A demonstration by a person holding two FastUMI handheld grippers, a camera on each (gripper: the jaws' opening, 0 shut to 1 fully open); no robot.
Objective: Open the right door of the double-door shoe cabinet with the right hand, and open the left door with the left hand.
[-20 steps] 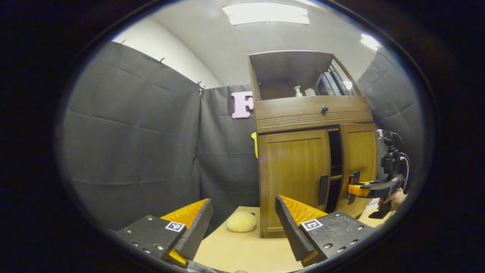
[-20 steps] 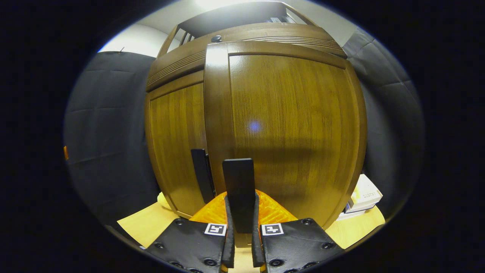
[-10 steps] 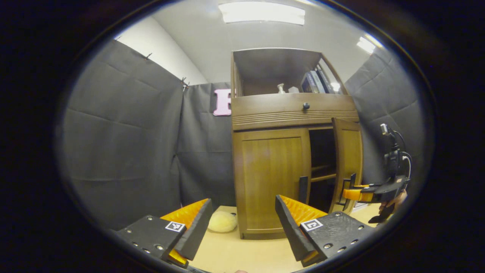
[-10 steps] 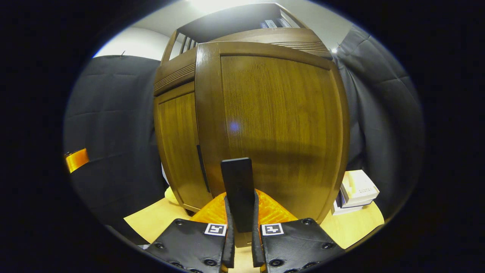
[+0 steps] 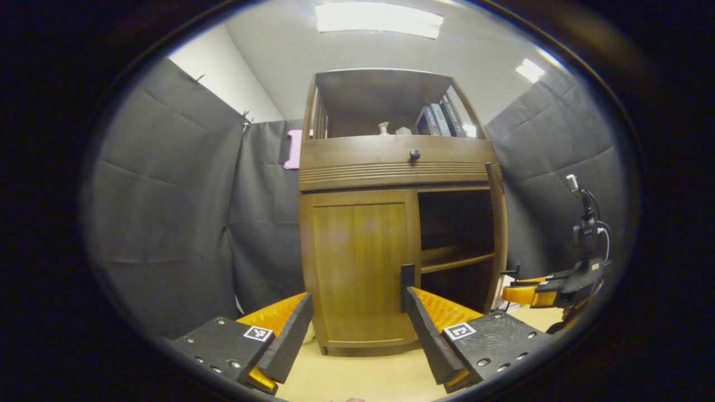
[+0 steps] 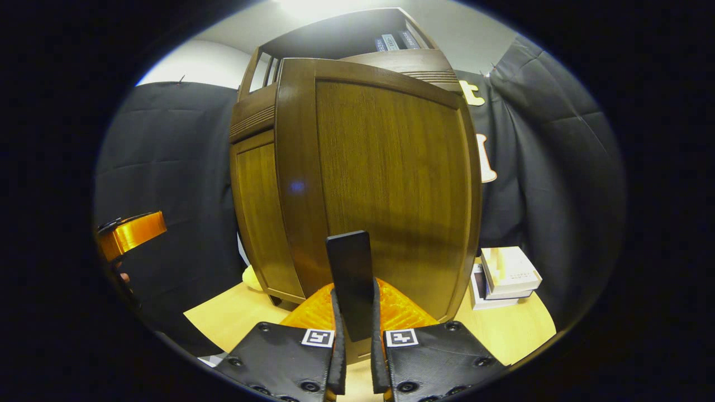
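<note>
Doors on hinges: one swung wide, one waiting

Cabinet [image 5: 391,167] stands on the pale tabletop [image 5: 357,374] at 12 o'clock in the left gripper view. Its right door [image 6: 385,184] is swung wide, seen edge-on at 3 o'clock of the carcass in that view, baring dark shelves [image 5: 455,257]. The right gripper [image 6: 354,335] is clamped on that door's handle [image 6: 350,268], a flat dark upright bar, both fingers pressing its sides.

The left door [image 5: 360,268] sits flush and closed. The left gripper [image 5: 357,324] hangs before it with fingers wide apart, touching nothing. The left handle [image 5: 408,279], a matching upright bar, stands at the door's inner edge, just above the gripper's 2 o'clock finger.

By the look of it, the doors are stiff wooden panels, light on their hinges. The bar is rigid and likely smooth, so a pinch across its flat sides should hold best, with the pull following the hinge arc.

The tabletop looks smooth. Boxes [image 6: 505,276] are stacked at 4 o'clock of the open door in the right gripper view, near its path. Black cloth closes the booth all round.
</note>
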